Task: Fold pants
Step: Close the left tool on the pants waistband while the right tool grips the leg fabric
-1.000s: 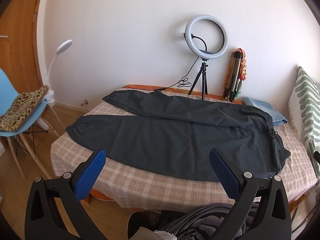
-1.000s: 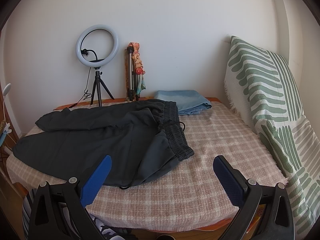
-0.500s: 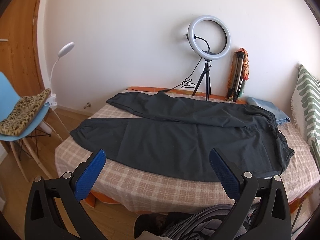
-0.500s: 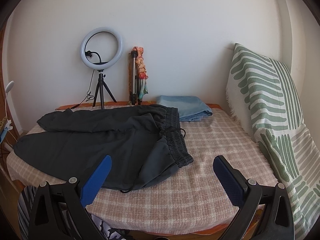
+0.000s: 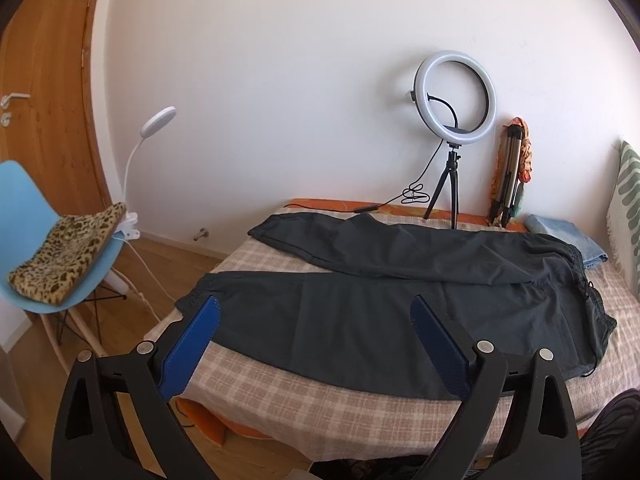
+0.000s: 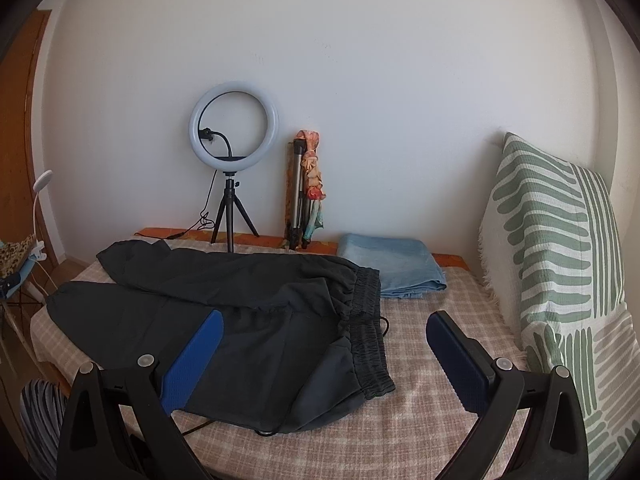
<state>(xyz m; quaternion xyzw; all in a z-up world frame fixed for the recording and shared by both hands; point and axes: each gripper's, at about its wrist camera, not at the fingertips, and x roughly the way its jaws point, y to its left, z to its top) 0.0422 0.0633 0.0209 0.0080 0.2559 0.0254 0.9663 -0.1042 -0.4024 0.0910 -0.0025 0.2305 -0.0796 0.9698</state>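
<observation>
On the bed [image 5: 280, 404], over its pink checked cover, the dark pants [image 5: 400, 312] lie spread out flat, with both legs reaching toward the door side and the stretchy waistband [image 6: 370, 344] toward the striped pillow [image 6: 560, 280]. One leg lies a little across the other near the top, so the pants are not folded yet. The left gripper [image 5: 316, 344] hangs in the air in front of the near leg, close to its cuff end. Its blue jaws are wide apart, though they have just been closing a tiny bit, and nothing is between them. The right gripper [image 6: 326, 356] hangs over the waistband end, with its jaws wide apart too and holding nothing. Compared with a second ago, both views have changed: the left one now looks more toward the leg ends and the blue chair [image 5: 48, 248], and the right one sees the bed from a bit higher up. The pants have not moved at all. I think this means both grippers are only getting into place, one for each end of the near leg. A folded blue cloth [image 6: 396, 268] and a ring lamp [image 6: 234, 124] sit at the back, out of the way.
</observation>
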